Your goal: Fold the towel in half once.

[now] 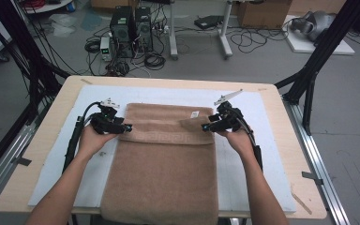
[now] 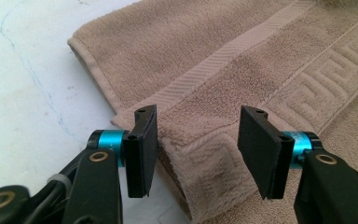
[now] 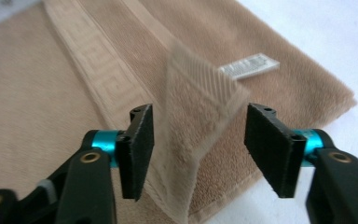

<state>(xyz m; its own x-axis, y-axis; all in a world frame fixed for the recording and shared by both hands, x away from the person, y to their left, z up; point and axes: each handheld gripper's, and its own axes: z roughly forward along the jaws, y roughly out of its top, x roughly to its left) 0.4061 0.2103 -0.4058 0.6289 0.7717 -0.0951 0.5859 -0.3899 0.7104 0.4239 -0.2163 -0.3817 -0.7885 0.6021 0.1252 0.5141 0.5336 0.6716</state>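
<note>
Lay folded on the mat (image 1: 258, 122): a soft, limp, light towel (image 1: 164, 178). Stood released, both tongs, left (image 2: 198, 140) and right (image 3: 198, 144), straddling its folded corners. Best pinched at those thick hems

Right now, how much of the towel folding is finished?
One fold looks done: the far end of the tan towel lies doubled over. The left gripper and right gripper are open, towel corners loose between their jaws. The near end hanging off the white mat is not folded yet.
</note>
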